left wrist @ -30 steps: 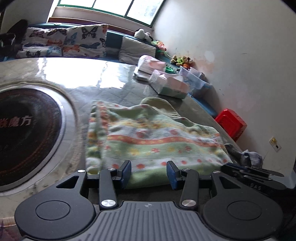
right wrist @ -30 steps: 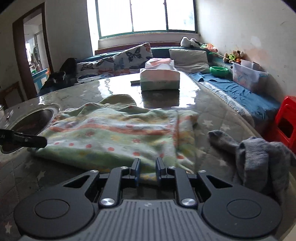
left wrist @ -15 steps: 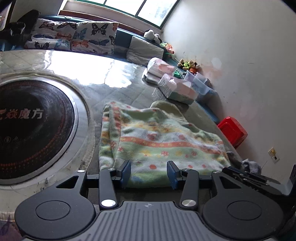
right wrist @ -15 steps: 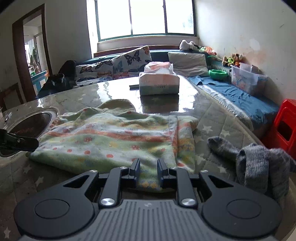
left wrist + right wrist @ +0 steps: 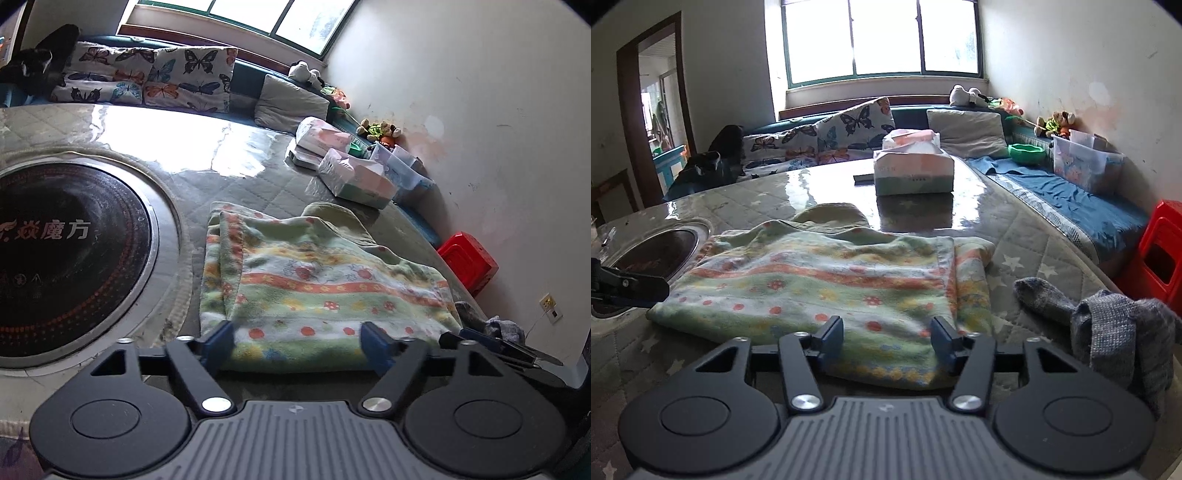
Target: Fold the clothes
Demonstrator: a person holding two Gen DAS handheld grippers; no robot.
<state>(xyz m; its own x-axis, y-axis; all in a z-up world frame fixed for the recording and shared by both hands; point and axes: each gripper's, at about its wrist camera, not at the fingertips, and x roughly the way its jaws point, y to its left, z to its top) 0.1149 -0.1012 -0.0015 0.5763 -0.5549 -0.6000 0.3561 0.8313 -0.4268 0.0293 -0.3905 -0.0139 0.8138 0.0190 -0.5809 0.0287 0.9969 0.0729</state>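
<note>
One folded garment (image 5: 820, 280) lies just ahead of both claws, left claw (image 5: 299, 345) and right claw (image 5: 886, 339), each just released, jaws spread; one grey sock (image 5: 1108, 325) right.

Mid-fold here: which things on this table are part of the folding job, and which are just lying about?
Belongs to the job:
- folded patterned garment
- grey knit garment, probably next
- left gripper and right gripper, jaws just opened, nothing clamped

Lying about:
- tissue box
- built-in cooktop
- red stool
</note>
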